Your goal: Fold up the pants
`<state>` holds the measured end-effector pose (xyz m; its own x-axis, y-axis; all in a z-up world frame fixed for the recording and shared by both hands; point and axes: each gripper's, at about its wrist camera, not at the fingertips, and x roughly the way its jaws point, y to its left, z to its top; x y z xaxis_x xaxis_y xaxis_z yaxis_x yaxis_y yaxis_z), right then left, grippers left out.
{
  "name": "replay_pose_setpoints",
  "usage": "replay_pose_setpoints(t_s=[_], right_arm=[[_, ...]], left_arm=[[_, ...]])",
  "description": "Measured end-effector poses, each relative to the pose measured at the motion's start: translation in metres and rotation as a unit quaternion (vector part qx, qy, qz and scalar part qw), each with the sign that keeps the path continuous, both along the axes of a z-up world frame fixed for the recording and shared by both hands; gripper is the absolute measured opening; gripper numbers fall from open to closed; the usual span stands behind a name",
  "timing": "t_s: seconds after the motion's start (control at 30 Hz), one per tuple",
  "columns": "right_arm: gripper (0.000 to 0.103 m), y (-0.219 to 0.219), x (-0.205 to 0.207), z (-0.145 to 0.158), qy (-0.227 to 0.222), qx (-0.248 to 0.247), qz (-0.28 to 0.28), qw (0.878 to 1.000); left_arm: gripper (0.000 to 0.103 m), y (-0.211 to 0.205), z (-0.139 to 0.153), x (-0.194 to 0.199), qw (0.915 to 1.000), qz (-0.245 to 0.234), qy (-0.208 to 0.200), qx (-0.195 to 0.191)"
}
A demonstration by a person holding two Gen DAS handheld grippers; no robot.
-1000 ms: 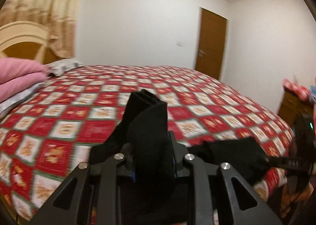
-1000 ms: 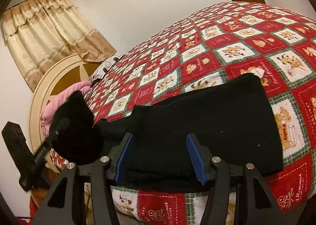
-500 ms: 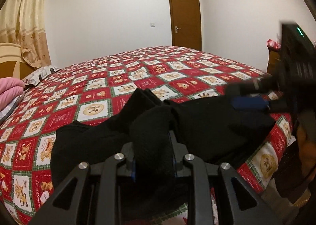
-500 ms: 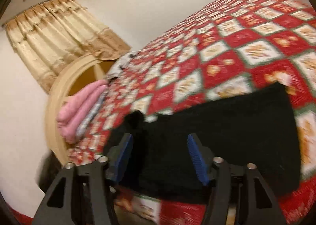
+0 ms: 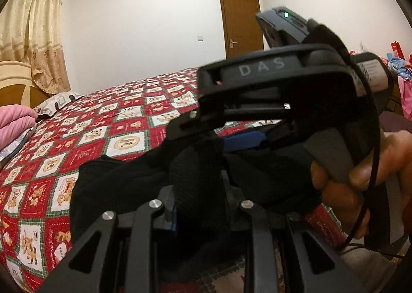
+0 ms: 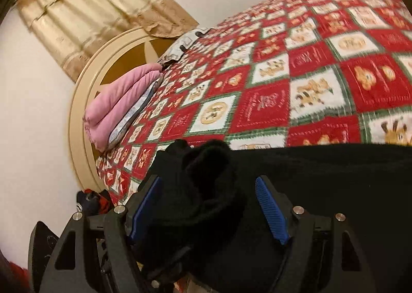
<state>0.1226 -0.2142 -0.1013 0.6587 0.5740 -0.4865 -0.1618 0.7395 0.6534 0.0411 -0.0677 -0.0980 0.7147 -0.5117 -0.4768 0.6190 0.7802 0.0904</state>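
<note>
Pants, black soft knit (image 6: pixel 322 190), limp at bed's (image 6: pixel 309 66) near edge; my left gripper (image 5: pixel 198 190) pinches a bunched fold, right gripper (image 6: pixel 206 205) spread around it; grab there.

Black pants (image 6: pixel 322 185), red-checked bedspread (image 6: pixel 296 69)
</note>
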Motion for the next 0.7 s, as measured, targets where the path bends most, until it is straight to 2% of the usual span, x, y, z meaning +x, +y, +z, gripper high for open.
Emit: replay_pose_setpoints(t_s=[0.07,0.13,0.17,0.2,0.37,0.57,0.7], right_arm=[[0.064,0.007,0.001,0.005,-0.008,-0.029,0.004,1.0],[0.037,0.014,0.006,0.005,0.0,-0.059,0.008,0.998],[0.027,0.02,0.009,0.004,0.007,-0.077,0.013,0.997],[0.024,0.02,0.008,0.004,0.008,-0.086,0.013,0.996],[0.022,0.027,0.004,0.019,-0.015,-0.096,0.016,0.995],[0.021,0.011,-0.01,0.051,-0.054,-0.065,0.012,0.996],[0.021,-0.015,-0.028,0.073,-0.078,-0.059,-0.006,0.995]], left_arm=[[0.026,-0.001,-0.002,-0.001,1.0,0.0,0.0,0.002],[0.026,-0.001,-0.002,-0.001,1.0,0.001,0.001,0.001],[0.026,-0.001,-0.002,-0.001,1.0,0.002,0.001,0.002],[0.026,-0.002,-0.003,0.0,1.0,0.003,0.005,0.006],[0.026,0.007,0.001,-0.001,0.9999,0.01,0.004,-0.005],[0.026,0.007,0.031,-0.011,0.9994,0.006,-0.017,-0.03],[0.026,-0.01,0.051,-0.019,0.9986,-0.018,-0.028,-0.041]])
